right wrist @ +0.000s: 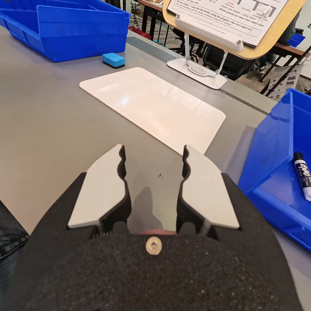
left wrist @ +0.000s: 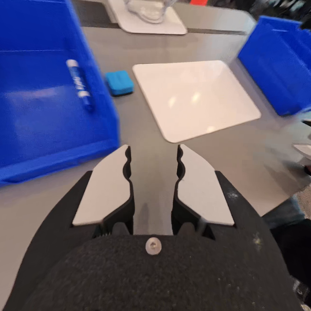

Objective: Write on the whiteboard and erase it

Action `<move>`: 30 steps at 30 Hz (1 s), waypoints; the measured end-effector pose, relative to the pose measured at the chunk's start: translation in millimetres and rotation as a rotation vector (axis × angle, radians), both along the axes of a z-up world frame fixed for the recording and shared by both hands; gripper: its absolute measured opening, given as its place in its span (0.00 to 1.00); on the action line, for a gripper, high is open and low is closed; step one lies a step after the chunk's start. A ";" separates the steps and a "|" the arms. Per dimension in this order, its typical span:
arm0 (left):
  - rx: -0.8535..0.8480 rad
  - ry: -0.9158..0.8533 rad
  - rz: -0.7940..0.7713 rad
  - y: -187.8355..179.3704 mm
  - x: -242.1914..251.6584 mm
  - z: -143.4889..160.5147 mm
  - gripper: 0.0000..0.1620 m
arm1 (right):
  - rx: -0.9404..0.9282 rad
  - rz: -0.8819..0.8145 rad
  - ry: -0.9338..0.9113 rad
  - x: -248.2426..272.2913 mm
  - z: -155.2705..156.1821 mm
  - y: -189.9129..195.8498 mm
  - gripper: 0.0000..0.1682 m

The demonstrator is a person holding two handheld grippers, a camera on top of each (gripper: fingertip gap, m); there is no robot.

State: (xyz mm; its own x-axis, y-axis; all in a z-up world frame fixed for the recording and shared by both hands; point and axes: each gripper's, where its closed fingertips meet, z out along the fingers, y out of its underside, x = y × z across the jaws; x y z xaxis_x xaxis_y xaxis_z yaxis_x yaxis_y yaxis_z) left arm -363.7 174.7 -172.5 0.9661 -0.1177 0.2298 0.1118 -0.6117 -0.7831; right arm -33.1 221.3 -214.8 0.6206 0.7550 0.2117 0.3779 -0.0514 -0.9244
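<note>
Left wrist view. Left gripper up over the grey table, jaws wide apart, nothing between them, only bare table. Just past the fingertips, a white whiteboard flat on the table, clean, no marks. To the left of the board, close beside it but not touching, a small blue eraser with a dark bottom. Farther left, a big blue bin, blurry, with a blue marker inside, near the bin's right wall. On the right, another blue bin, also blurry. At the far end of the table, a white base plate with a clear stand on it.

Right wrist view. Right gripper also over the grey table, jaws wide apart, holding nothing. Whiteboard right ahead, its near corner just behind the right fingertip, clean and shiny. Blue eraser past the board's far left corner, apart from it, close to a blue bin at the top left. On the right, a second blue bin with a black-capped marker lying inside. Behind the board, a stand with a sheet of printed paper on a wooden panel. A tiny dark speck on the table between the fingers.
</note>
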 end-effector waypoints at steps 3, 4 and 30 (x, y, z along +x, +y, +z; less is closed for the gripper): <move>-0.173 0.016 0.048 33.5 -60.3 3.8 0.32 | -0.011 0.012 0.003 -2.0 -0.8 0.3 0.39; -0.238 0.044 0.076 47.2 -80.0 -1.1 0.32 | -0.017 0.015 0.004 -2.6 -1.3 0.6 0.39; -0.502 0.131 0.021 135.9 -125.2 -104.0 0.15 | -0.063 0.019 0.003 2.8 -7.5 9.9 0.38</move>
State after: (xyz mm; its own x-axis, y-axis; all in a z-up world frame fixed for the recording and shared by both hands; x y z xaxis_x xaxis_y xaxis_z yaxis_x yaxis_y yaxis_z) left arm -488.9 310.6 -276.5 0.9915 -0.0039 0.1303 0.0492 -0.9144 -0.4018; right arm -30.3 231.1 -222.4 0.6063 0.7787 0.1613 0.3762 -0.1022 -0.9209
